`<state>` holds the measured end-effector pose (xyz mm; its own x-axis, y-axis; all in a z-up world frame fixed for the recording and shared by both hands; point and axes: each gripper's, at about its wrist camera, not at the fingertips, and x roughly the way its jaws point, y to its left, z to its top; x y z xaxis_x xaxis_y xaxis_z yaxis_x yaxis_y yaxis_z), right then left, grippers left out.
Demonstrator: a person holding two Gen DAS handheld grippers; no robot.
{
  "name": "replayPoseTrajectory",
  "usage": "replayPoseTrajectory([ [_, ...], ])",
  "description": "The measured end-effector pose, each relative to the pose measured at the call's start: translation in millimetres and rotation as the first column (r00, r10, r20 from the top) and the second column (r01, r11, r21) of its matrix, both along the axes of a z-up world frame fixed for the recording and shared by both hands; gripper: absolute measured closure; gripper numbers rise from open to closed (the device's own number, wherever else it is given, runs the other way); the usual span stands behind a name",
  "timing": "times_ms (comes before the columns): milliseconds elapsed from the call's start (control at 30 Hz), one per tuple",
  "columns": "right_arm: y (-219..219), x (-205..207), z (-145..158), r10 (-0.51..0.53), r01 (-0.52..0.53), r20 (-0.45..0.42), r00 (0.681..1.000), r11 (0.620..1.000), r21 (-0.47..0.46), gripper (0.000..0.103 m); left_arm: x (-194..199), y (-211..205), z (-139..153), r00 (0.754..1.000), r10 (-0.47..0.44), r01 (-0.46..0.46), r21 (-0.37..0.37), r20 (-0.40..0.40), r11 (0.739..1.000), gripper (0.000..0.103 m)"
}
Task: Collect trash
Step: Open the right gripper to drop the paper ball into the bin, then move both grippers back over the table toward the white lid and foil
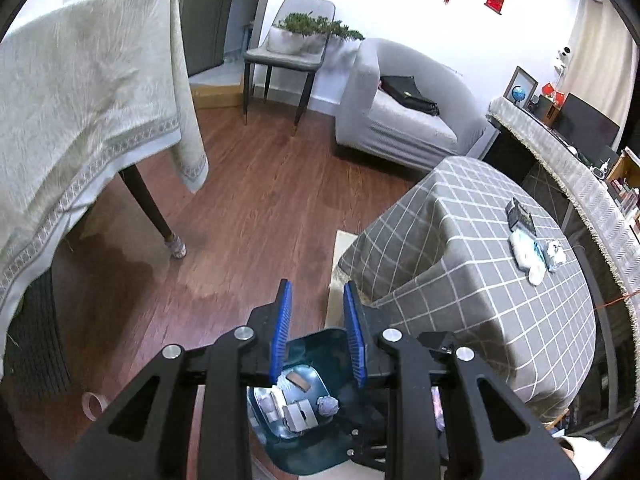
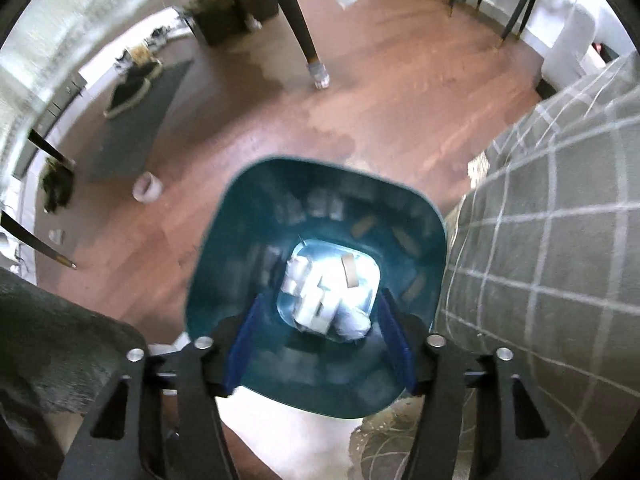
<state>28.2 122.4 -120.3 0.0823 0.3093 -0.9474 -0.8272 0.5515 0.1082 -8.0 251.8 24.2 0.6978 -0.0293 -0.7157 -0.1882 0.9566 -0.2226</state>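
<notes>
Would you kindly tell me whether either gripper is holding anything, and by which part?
Nothing is held: the left gripper and right gripper are both open and empty above the teal trash bin.

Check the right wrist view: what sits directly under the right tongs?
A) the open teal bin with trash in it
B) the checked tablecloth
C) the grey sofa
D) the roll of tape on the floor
A: the right tongs hang over the open teal bin, with white crumpled trash on its bottom between the blue fingers; nothing is gripped.
</notes>
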Motion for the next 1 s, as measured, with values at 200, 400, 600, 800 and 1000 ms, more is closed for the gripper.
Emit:
replayPoseTrajectory([
  [200,-2.9,-1.5,44.1,0.006,-0.011,0.046,0.999,0.993,0.116,0.054,5.4,-9.8,15.6,0.999,0.005,-0.006,0.028,0.036,1.0,0.075],
  [400,-16.4,3.0,82.4,0.004,-0.023,0.086,0.996,0.974,0.227,0.056,8.0,-19.2,23.3,0.999,-0.009,0.008,0.037,0.049,0.999,0.074],
  [600,-38.1,13.5,116.8,-0.068,0.021,0.143,0.987,0.952,0.306,0.057,8.2,-21.4,30.5,0.997,0.01,-0.012,0.031,0.073,0.999,0.069],
  [800,-71.2,28.5,140.3,-0.163,0.089,0.189,0.968,0.932,0.351,0.057,14.2,-32.9,31.7,0.997,0.0,-0.002,0.03,0.082,1.0,0.058],
  [1000,-106.4,46.0,155.0,-0.252,0.152,0.223,0.942,0.909,0.387,0.057,22.9,-54.5,32.1,0.995,-0.028,0.025,0.033,0.091,0.999,0.052],
])
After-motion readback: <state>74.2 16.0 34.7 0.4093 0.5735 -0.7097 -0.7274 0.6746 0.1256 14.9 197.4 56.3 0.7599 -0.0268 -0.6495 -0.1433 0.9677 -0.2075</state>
